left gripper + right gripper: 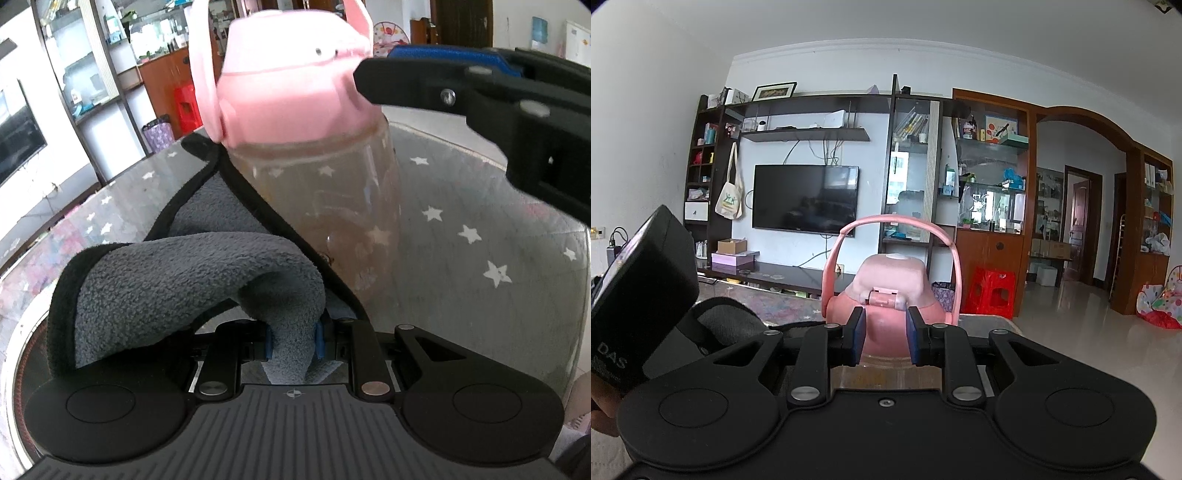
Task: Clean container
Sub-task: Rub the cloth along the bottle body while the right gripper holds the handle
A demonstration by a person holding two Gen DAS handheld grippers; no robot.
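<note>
A clear bottle (332, 206) with a pink lid (291, 92) and a pink carry loop stands upright on the table. My left gripper (294, 343) is shut on a grey cloth (177, 280) with black trim, and the cloth's far edge lies against the bottle's left side. Coming in from the upper right, my right gripper (376, 62) reaches the lid. In the right wrist view the right gripper (886, 339) has its blue pads (858, 338) pressed on either side of the pink lid (892, 291). The cloth (727, 317) shows at lower left there.
The round table (480, 229) has a glass top over a grey cloth printed with white stars. The left gripper's black body (639, 288) fills the left of the right wrist view. Beyond are a TV unit (805, 199), shelves and a red stool (991, 291).
</note>
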